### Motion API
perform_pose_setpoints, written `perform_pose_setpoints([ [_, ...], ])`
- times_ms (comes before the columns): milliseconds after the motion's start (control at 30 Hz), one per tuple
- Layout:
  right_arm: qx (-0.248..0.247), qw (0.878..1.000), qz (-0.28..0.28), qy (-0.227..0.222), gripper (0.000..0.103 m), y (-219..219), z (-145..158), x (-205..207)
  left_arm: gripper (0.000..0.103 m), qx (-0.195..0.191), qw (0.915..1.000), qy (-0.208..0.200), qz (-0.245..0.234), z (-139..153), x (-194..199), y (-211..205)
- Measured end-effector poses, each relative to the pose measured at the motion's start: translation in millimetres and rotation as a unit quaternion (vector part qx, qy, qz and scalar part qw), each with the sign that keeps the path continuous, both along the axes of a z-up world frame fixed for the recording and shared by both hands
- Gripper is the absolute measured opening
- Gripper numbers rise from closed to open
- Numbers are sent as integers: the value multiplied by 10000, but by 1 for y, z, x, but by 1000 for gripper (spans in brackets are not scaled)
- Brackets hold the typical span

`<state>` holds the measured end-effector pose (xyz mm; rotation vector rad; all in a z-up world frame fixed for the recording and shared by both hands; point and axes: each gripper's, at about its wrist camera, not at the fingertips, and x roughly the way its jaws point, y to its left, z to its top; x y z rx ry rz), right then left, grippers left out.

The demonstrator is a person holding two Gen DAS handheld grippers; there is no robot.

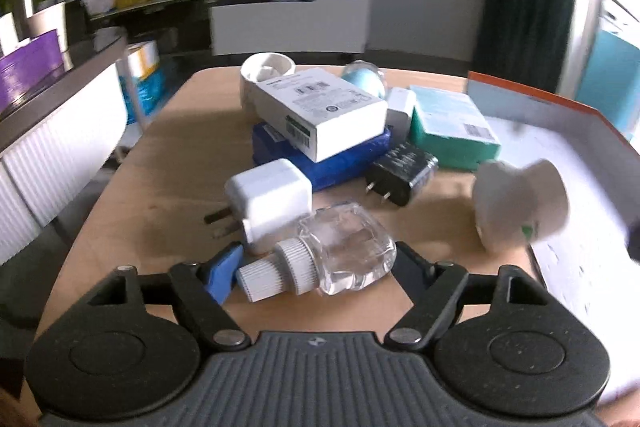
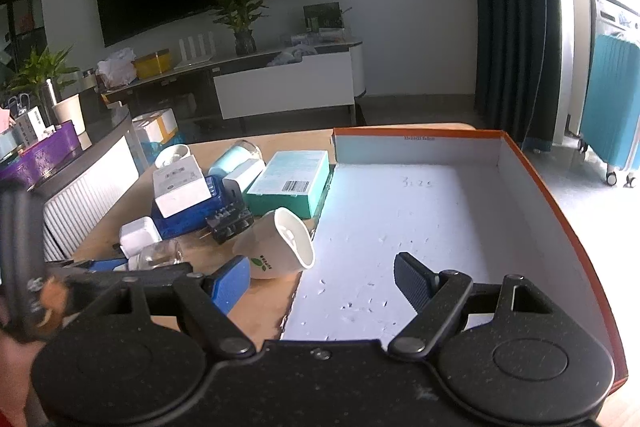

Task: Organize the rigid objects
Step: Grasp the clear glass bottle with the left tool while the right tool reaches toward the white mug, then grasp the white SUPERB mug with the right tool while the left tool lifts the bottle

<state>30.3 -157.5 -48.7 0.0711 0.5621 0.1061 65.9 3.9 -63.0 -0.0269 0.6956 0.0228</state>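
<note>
Left gripper [image 1: 316,267] jaws partly closed; right gripper [image 2: 320,279] agape.

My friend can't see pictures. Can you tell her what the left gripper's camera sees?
The left gripper has a clear bottle with a ribbed white cap between its fingers on a wooden table. Behind it lie a white charger, a black charger, and stacked boxes. On the right a white cup lies tipped beside an orange-edged box lid.

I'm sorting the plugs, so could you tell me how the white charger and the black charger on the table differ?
The white charger is rounded and looks larger; the black charger is darker, boxier and looks smaller. The white one lies beside the clear bottle, the black one against the blue box. Both lie flat, prongs showing.
</note>
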Motion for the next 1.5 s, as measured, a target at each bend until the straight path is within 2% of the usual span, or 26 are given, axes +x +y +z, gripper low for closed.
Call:
perform_pose_setpoints([
  [133, -56, 10000, 17, 11, 93, 0, 0, 1, 80, -81, 9977, 7, -671, 4, -14, 18],
  [233, -22, 9999, 35, 100, 93, 2, -2, 5, 82, -94, 9959, 33, -895, 3, -15, 23],
  [300, -45, 9998, 69, 156, 93, 6, -3, 6, 87, -69, 9971, 26, -753, 1, -14, 24],
  [333, -75, 9998, 105, 160, 93, 8, -3, 7, 94, -75, 9976, 51, -681, 0, -12, 25],
  [500, -242, 9994, 144, 191, 93, 15, -2, 12, 100, -3, 9997, 56, -232, -4, -16, 19],
  [567, -257, 9993, 157, 232, 93, 16, -1, 17, 99, 69, 9999, 56, 54, -4, -19, 15],
  [633, -313, 9989, 185, 307, 93, 19, -2, 23, 96, 146, 9999, 5, 79, -4, -25, 6],
  [700, -343, 9986, 243, 337, 93, 21, -2, 29, 83, 234, 9996, -156, -40, -5, -27, 0],
  [733, -369, 9983, 282, 365, 93, 22, -3, 33, 82, 160, 9997, -188, -88, -4, -26, 1],
  [967, -387, 9963, 455, 626, 93, 34, -3, 61, 81, -314, 9994, -160, -60, 0, -19, 22],
  [1300, -722, 9873, 503, 1322, 93, 57, -25, 118, 81, -441, 9986, -267, -86, 14, -18, 34],
  [1333, -710, 9856, 590, 1416, 92, 59, -28, 121, 81, -457, 9986, -263, -90, 14, -17, 35],
  [1367, -624, 9852, 638, 1467, 84, 59, -30, 123, 81, -455, 9986, -266, -92, 13, -16, 35],
  [1400, -563, 9853, 632, 1485, 81, 59, -31, 123, 81, -447, 9986, -276, -116, 13, -15, 35],
  [1500, -442, 9871, 624, 1408, 81, 57, -30, 118, 81, -372, 9986, -351, -147, 11, -12, 37],
])
